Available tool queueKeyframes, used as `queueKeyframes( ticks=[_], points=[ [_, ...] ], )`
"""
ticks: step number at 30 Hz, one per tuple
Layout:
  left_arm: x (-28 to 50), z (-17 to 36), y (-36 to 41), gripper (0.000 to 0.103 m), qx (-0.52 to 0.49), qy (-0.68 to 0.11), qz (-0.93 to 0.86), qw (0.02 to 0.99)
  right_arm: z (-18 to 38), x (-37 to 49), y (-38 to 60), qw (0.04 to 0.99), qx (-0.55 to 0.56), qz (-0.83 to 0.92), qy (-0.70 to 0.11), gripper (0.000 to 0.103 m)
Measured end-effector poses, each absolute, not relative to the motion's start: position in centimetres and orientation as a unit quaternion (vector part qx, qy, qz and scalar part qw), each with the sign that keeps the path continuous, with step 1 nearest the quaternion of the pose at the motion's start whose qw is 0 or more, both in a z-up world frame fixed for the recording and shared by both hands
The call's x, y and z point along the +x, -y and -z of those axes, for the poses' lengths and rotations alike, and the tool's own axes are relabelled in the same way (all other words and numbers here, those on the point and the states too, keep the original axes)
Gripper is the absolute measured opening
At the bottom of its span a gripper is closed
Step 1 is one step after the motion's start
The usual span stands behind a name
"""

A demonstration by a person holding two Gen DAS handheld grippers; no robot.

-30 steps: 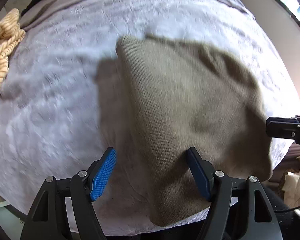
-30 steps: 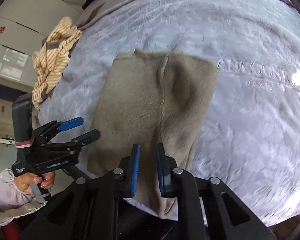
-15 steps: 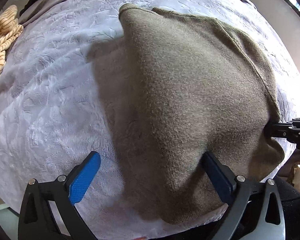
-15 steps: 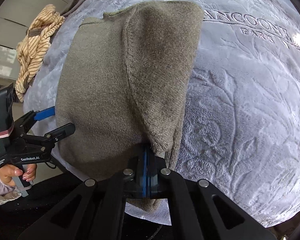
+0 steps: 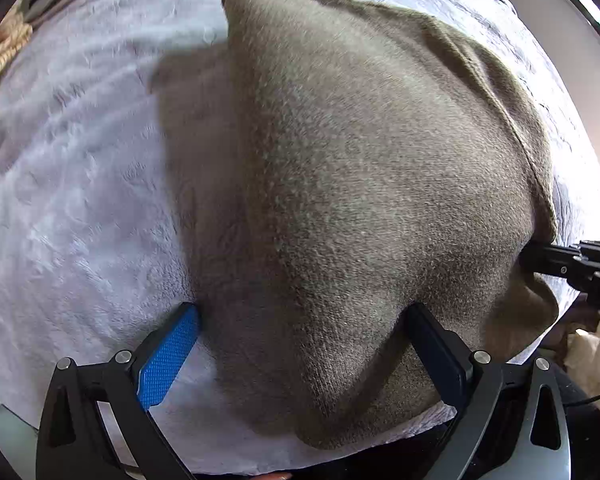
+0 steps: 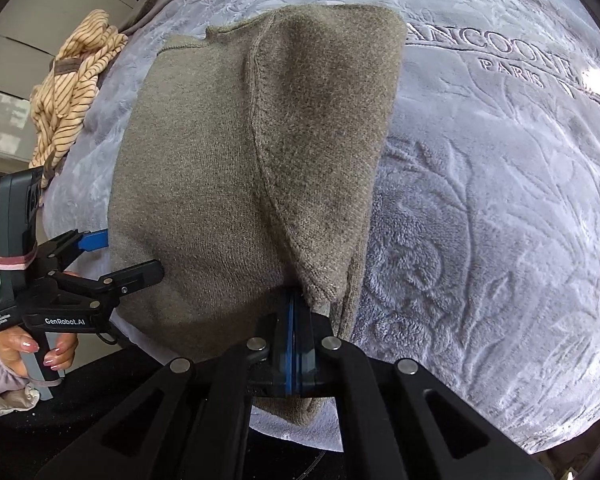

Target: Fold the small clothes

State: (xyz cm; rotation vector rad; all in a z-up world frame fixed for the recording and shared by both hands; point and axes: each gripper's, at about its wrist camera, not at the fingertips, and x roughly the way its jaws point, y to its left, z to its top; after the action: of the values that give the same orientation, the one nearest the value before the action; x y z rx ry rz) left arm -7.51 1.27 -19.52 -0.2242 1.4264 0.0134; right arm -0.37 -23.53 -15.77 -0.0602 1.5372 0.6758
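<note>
An olive-brown knit garment (image 5: 360, 200) lies on a lavender plush blanket (image 5: 80, 200). My left gripper (image 5: 300, 344) is open, its fingers straddling the garment's near left corner, which sits between them. It also shows in the right wrist view (image 6: 120, 256), open at the garment's left edge. My right gripper (image 6: 294, 312) is shut on the near right corner of the garment (image 6: 240, 160), and a raised fold runs up from it. The right gripper shows in the left wrist view (image 5: 540, 256), touching the garment's right edge.
A cream and brown striped garment (image 6: 72, 84) lies bunched at the blanket's far left, also in the left wrist view (image 5: 0, 56). The blanket (image 6: 500, 200) has embossed lettering at the far right. The blanket's near edge runs just under both grippers.
Both grippers have moved in to the garment's near edge. The right gripper closed on the right corner. The left gripper opened wider, then began narrowing around the left corner.
</note>
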Motion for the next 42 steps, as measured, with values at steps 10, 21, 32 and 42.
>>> queueKeyframes(
  ticks=[10, 21, 32, 42],
  points=[
    [-7.7, 18.2, -1.4, 0.102, -0.098, -0.654, -0.017, 0.750, 14.4, 0.0, 25.4, 0.668, 0.009, -0.281, -0.689, 0.000],
    [-8.3, 15.4, -3.4, 0.102, -0.089, -0.663, -0.029, 0.743, 11.3, 1.0, 28.8, 0.675, 0.054, -0.211, -0.705, 0.062],
    [-6.1, 8.4, -3.7, 0.102, -0.082, -0.608, -0.070, 0.787, 6.7, 2.2, 24.4, 0.707, 0.003, -0.204, -0.678, 0.084],
    [-4.9, 6.6, -4.1, 0.102, -0.111, -0.605, -0.116, 0.780, 4.2, 2.1, 21.0, 0.722, -0.023, -0.203, -0.661, 0.103]
  ],
)
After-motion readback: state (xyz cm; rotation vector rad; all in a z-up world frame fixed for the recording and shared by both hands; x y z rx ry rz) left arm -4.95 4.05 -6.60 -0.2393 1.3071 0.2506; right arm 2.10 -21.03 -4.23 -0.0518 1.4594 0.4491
